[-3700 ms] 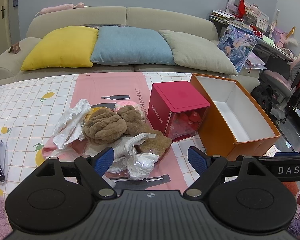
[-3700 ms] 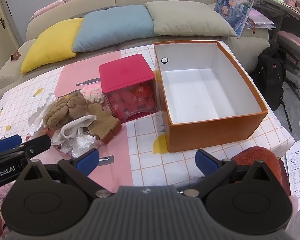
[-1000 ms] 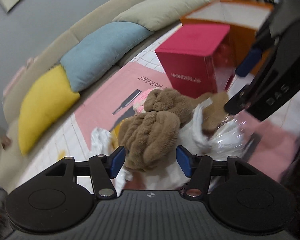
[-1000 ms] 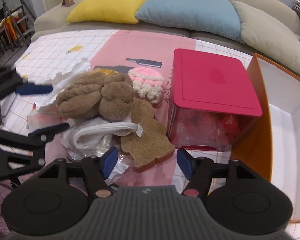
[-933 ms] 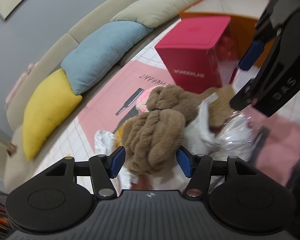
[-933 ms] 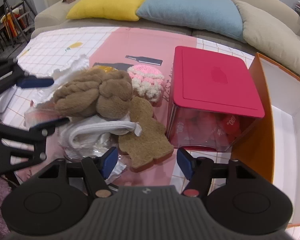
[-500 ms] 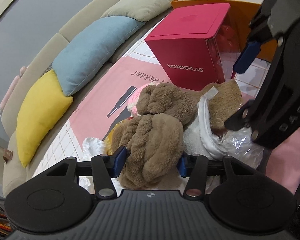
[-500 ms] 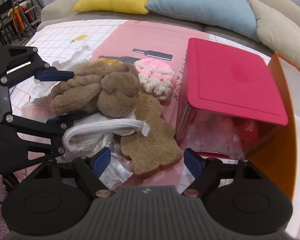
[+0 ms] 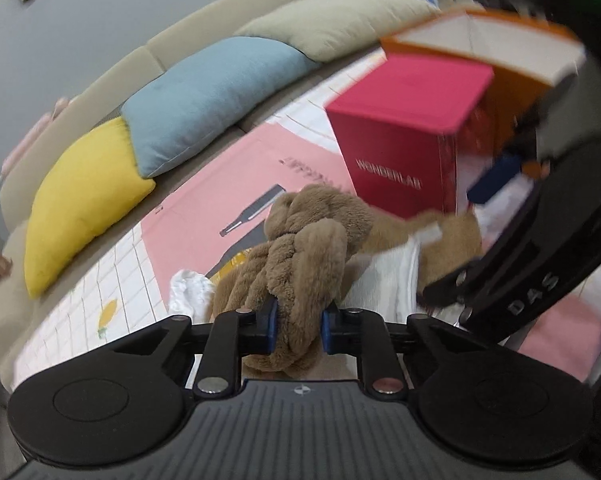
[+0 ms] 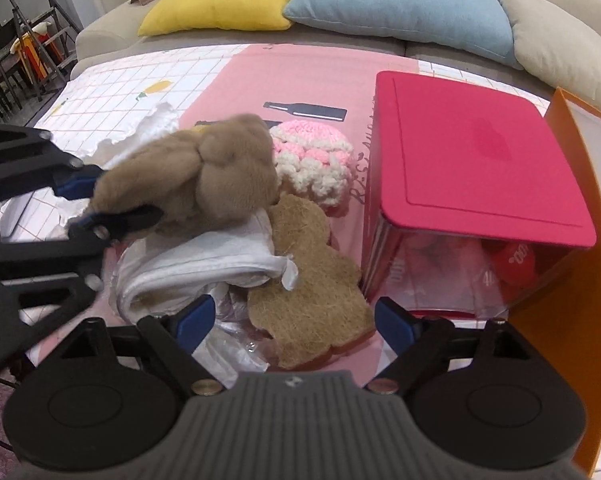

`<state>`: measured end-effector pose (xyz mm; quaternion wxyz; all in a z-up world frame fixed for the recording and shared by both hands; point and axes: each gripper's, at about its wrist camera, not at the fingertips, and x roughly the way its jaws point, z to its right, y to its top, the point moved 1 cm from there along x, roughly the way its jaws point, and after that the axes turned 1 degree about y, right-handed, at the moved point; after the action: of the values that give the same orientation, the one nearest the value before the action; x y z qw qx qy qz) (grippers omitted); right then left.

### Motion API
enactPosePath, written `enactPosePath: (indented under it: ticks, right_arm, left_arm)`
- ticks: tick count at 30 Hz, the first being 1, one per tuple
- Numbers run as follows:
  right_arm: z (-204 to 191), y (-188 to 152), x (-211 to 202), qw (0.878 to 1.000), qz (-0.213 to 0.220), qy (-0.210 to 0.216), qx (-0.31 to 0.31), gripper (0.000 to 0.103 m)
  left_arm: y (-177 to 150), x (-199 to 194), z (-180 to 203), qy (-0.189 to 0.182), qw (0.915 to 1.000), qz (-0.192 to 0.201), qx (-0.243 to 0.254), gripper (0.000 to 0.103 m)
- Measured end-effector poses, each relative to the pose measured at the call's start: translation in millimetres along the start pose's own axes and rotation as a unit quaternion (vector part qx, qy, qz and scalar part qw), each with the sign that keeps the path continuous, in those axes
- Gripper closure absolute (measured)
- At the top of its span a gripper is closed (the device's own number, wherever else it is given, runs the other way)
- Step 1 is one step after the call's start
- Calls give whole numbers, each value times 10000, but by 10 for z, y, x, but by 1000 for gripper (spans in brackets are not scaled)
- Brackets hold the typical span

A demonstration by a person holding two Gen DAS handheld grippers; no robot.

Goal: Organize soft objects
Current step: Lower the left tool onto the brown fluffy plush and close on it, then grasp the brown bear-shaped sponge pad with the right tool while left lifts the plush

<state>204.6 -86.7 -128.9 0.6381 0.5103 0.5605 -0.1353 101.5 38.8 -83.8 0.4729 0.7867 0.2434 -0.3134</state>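
My left gripper (image 9: pixel 298 330) is shut on a brown fluffy plush (image 9: pixel 300 252), squeezing its near end; the right wrist view shows the same gripper (image 10: pixel 96 204) holding the plush (image 10: pixel 204 176) at the left. The plush sits atop a pile: white cloth (image 10: pixel 204 268), crinkled clear plastic (image 10: pixel 228 344), a flat brown bear-shaped pad (image 10: pixel 304 280) and a pink-and-white knitted ball (image 10: pixel 312 156). My right gripper (image 10: pixel 290 320) is open, just in front of the bear-shaped pad and plastic, holding nothing. It also shows at the right of the left wrist view (image 9: pixel 480 240).
A red lidded box (image 10: pixel 472 168) with red items inside stands right of the pile. An open orange box (image 10: pixel 568 280) stands beyond it at the far right. Everything rests on a pink mat (image 10: pixel 300 68) over a checked tablecloth. A sofa with yellow, blue and beige cushions lies behind.
My left gripper has closed on the brown plush and raised it a little off the pile. My right gripper has opened wider and stayed low in front of the pile.
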Motion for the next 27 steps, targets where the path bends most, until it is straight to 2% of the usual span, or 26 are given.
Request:
enactPosePath:
  ticks: [3, 6, 9, 14, 17, 22, 27]
  right_arm:
    - [82, 4, -31, 9996, 7, 34, 291, 19]
    - [176, 9, -73, 9981, 42, 213, 585, 19]
    - [211, 18, -38, 9975, 19, 235, 668, 19]
    - [140, -27, 91, 9978, -211, 285, 561, 17]
    - [76, -78, 160, 9994, -171, 29, 292, 17]
    - [123, -145, 283, 9990, -234, -41, 371, 28]
    - [101, -132, 68, 9994, -103, -9, 324, 32]
  left_arm:
    - [70, -135, -155, -184, 9978, 9, -635, 81]
    - [100, -254, -301, -466, 9894, -13, -1372, 81]
    - [116, -280, -364, -653, 9813, -153, -1805, 81]
    - [93, -235, -344, -674, 9739, -284, -2147, 81]
    - [68, -220, -320, -703, 9714, -299, -2249, 80]
    - [42, -233, -277, -598, 9698, -297, -2347, 79]
    - [22, -291, -254, -469, 9712, -254, -2324, 79]
